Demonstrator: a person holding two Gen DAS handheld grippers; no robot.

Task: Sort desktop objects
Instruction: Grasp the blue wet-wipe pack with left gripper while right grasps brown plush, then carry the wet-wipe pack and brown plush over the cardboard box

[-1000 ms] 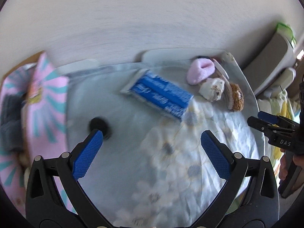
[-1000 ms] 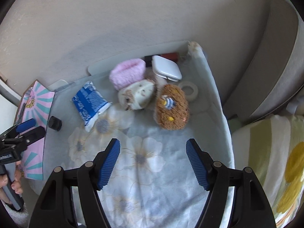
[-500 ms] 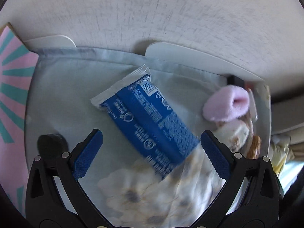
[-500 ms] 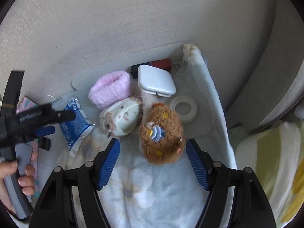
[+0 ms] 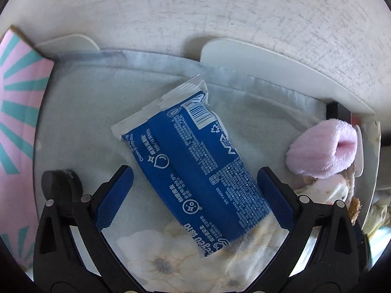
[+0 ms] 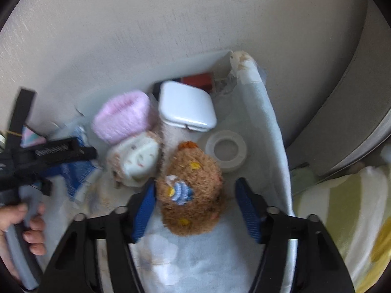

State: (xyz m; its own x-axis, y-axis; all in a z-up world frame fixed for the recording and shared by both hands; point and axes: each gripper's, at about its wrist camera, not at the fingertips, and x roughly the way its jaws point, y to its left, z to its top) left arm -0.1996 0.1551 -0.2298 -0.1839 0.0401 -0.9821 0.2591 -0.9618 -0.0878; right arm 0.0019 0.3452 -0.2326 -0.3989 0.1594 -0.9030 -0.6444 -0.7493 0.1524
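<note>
A blue wet-wipe pack [image 5: 193, 168] lies slanted on the flowered cloth [image 5: 156, 256]. My left gripper [image 5: 194, 195] points down over its lower half, jaws closing, with the pack between them; the left pad stands clear of it, so the gripper is open. A brown plush toy [image 6: 193, 190] with a small bee patch sits between the fingers of my right gripper [image 6: 195, 210]. Its jaws are closing too: the left pad is at the fur and the right pad is still apart. The left gripper [image 6: 36, 156] and the hand holding it [image 6: 31, 229] show at the left of the right wrist view.
Close behind the brown toy lie a white plush [image 6: 136, 158], a pink fuzzy item [image 6: 124, 114], a white case [image 6: 185, 107] and a tape roll [image 6: 226, 150]. A small black cap [image 5: 61, 183] sits left of the pack. A pink and teal box [image 5: 17, 102] borders the cloth.
My left gripper swung over the blue pack and came down closer to it. My right gripper moved forward and down around the brown plush, and its jaws narrowed.
</note>
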